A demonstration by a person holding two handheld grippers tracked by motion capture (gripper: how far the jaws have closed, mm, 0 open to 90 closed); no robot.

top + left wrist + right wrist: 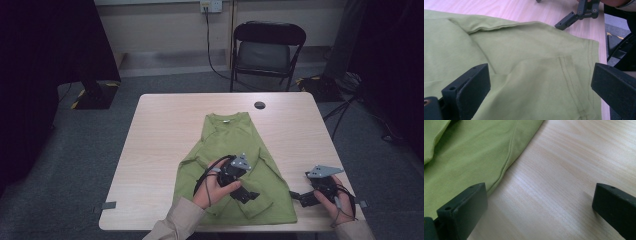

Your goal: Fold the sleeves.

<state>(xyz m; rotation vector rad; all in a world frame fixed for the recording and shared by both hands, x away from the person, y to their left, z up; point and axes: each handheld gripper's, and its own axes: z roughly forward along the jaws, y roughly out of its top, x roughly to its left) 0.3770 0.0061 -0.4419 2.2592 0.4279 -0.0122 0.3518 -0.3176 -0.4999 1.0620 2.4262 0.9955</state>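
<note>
Green shirt [529, 75] cloth lies right under my left gripper [248, 194], whose jaws stand spread wide above a folded sleeve and pinch nothing. Spread flat on the wooden table [155, 150], the shirt has its collar at the far side. Beside its hem my right gripper [298, 196] rests over bare wood, jaws apart.

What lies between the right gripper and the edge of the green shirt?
Only bare table: in the right gripper view, pale wood runs from the open right gripper to the hem of the green shirt, with nothing on it.
</note>
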